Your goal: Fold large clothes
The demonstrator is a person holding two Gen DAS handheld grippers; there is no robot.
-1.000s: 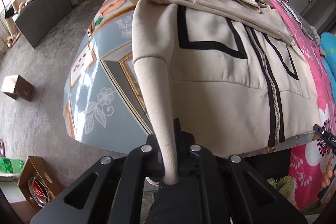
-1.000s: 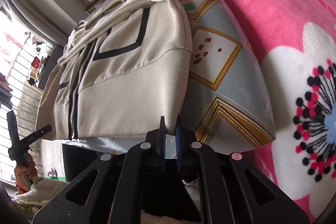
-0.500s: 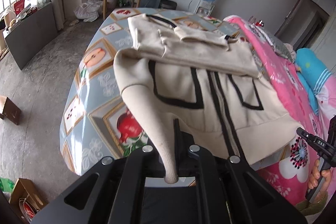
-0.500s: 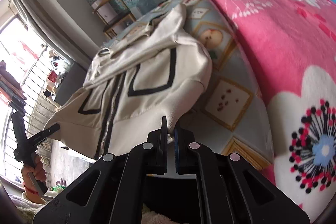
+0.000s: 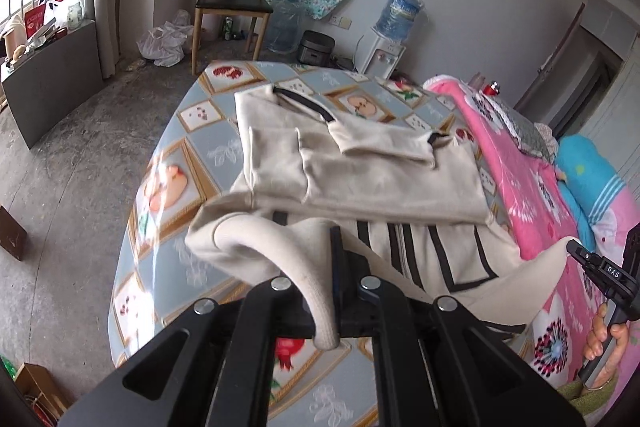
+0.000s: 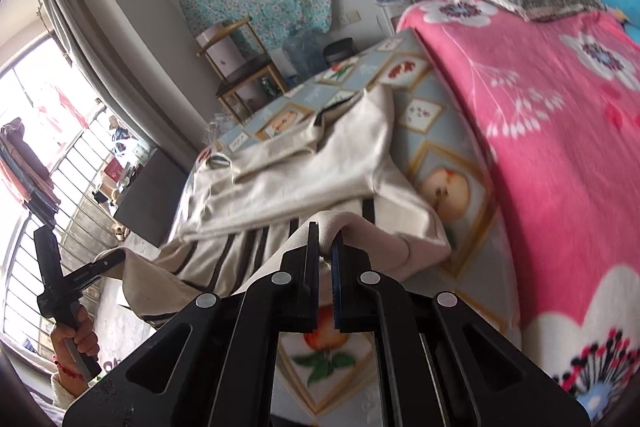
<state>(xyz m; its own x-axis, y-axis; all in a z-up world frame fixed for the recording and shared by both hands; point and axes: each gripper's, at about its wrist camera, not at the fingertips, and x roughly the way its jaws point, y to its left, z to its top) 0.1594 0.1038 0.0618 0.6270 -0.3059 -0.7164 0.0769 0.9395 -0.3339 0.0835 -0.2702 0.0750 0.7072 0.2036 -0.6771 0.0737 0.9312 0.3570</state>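
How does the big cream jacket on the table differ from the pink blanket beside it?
The cream jacket is plain cream with black stripes; the pink blanket is bright pink with white flowers. The jacket lies folded on the patterned table, its near hem lifted; the blanket lies spread out beside that table. The left tool and right tool each pinch the jacket, while neither touches the blanket. Both are soft fabric.

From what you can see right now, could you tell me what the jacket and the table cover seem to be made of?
The jacket looks like thick, soft knit, perhaps cotton fleece: matte cream, ribbed at the hem, drooping from the left gripper. The table cover looks like glossy plastic or oilcloth: it shows bright window glare and lies smooth.
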